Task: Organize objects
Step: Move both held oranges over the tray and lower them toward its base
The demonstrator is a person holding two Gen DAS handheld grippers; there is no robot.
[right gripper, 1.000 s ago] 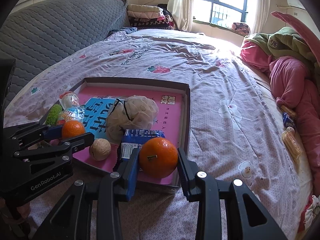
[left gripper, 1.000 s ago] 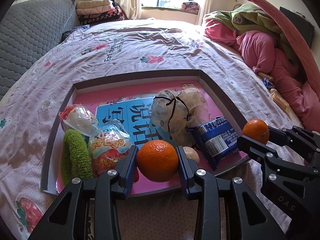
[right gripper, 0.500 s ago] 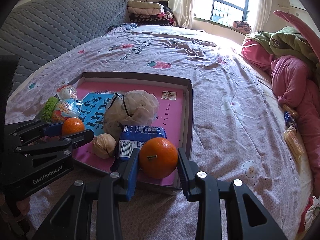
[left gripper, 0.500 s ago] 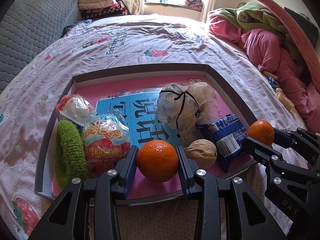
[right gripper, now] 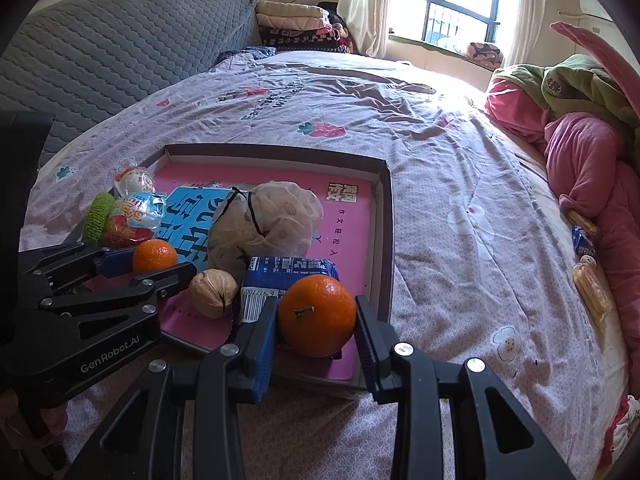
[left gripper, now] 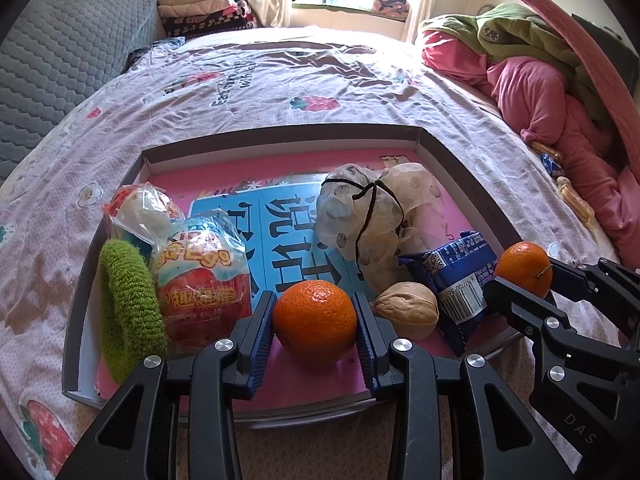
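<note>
Left gripper (left gripper: 315, 322) grasping orange (left gripper: 315, 321); right gripper (right gripper: 316, 316) grasping second orange (right gripper: 317, 315). Walnut (left gripper: 407, 310), blue packet (left gripper: 460, 284) between them in tray (left gripper: 472, 196).

Left gripper (left gripper: 315, 322) and right gripper (right gripper: 316, 316) angled downward, jaws each clamped on orange.

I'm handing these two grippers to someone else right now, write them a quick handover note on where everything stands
Left gripper: shut on an orange, held over the near edge of the tray.
Right gripper: shut on a second orange, over the tray's near right corner, above the blue snack packet.
In the tray: walnut, tied cloth pouch, green scrunchie, two wrapped toy eggs.
Done: both oranges gripped.
Left: probably set both oranges down; a few snack packets lie by the pink bedding.
</note>
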